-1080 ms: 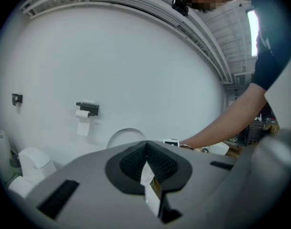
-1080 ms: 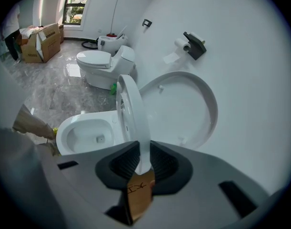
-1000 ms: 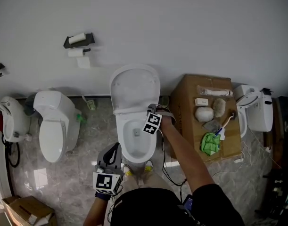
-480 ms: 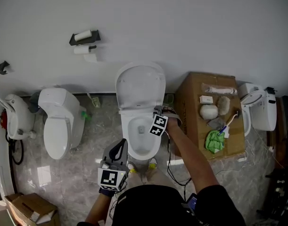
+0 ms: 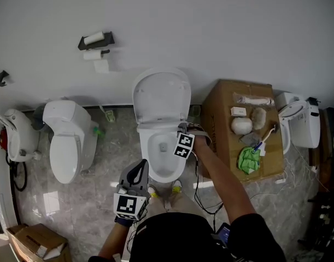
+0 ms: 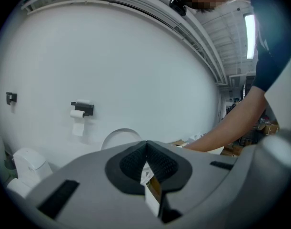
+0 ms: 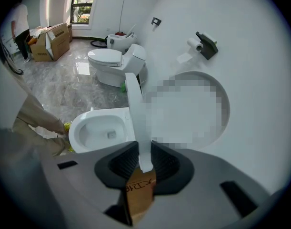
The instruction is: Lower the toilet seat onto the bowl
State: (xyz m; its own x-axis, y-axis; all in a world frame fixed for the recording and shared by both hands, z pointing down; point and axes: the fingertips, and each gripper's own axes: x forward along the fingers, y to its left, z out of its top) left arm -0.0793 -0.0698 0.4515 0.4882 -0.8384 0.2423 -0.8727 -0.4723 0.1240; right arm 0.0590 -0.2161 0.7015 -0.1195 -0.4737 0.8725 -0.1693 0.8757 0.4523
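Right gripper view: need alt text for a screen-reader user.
The right gripper has its jaws closed on the edge of a raised white toilet seat, seen edge-on, with the open bowl to its left. Behind stand a second toilet and, on the white wall, a toilet-paper holder.

The toilet bowl looks glossy white ceramic, the floor polished grey stone, the box matt brown cardboard.

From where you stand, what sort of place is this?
Probably a mock bathroom or test room: several toilets along one wall, a toilet-paper holder, and a cardboard box holding cleaning things.
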